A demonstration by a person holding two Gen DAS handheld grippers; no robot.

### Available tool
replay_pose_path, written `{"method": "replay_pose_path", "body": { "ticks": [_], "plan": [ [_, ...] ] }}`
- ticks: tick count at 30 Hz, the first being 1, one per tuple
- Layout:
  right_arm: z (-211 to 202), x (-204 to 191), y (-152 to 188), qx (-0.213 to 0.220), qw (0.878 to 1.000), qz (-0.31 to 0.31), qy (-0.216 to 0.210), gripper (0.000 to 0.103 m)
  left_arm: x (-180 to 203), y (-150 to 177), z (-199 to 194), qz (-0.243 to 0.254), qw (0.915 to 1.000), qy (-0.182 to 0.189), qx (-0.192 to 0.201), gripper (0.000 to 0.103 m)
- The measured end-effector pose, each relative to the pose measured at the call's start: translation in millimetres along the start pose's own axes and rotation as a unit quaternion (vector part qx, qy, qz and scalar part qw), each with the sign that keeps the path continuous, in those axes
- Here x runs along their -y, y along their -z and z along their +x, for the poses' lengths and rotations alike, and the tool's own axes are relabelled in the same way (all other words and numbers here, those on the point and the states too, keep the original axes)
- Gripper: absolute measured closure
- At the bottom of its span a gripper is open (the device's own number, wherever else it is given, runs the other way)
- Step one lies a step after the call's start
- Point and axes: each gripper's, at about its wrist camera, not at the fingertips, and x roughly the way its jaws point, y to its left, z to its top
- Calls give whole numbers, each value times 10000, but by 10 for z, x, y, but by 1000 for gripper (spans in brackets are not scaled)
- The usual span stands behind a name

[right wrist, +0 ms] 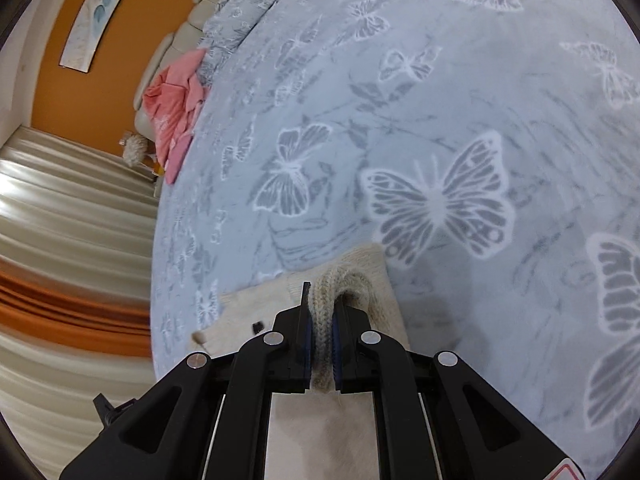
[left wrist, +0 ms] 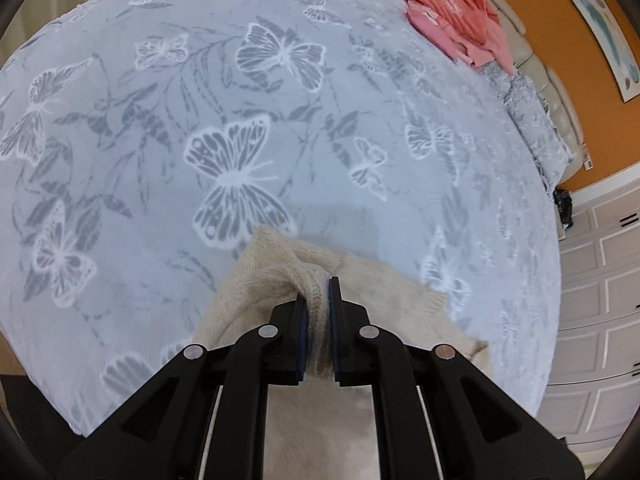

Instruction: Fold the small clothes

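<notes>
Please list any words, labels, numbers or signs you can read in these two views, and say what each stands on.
None can be read.
Pink garment: pale print, too blurred to read.
Right hand-held gripper: a red-edged warning triangle on its body, cut off by the frame, no text legible.
Cream knit garment: no lettering visible.

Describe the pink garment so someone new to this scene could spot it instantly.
Start from the bed, covered by a grey blanket printed with white butterflies. Follow it to the far edge, where the padded beige headboard stands against the orange wall. The pink garment lies crumpled there, apart from both grippers; it is the only pink thing, unlike the cream sweater.
</notes>
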Motion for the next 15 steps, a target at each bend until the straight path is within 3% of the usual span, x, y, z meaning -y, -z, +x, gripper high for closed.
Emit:
{"method": "replay_pose_path", "body": {
  "ticks": [3, 6, 8, 10, 13, 15],
  "plan": [
    [105, -45, -13, -60, 9998, -168, -21, 94, 52, 35, 86, 137, 9999, -67, 48, 94],
    [49, -133, -14, -24, 9993, -364, -129, 88, 57, 67, 107, 122, 9996, 243, 51, 81],
    [-106, -199, 76, 35, 9982, -549, -256, 79, -22, 124, -59, 36, 9984, 520, 219, 52],
    [-386, -245, 277, 291, 9946, -982, 169, 43, -124, 217, -301, 74, 9972, 577, 480, 38],
    [-724, -133, 670, 360, 9863, -1494, 598, 37, -383, 454, -630, 232, 9972, 431, 571, 22],
    [-797, 41, 899, 118, 9854, -1493, 804, 34, -564, 641, -708, 250, 9982, 326, 446, 19]
  ]
}}
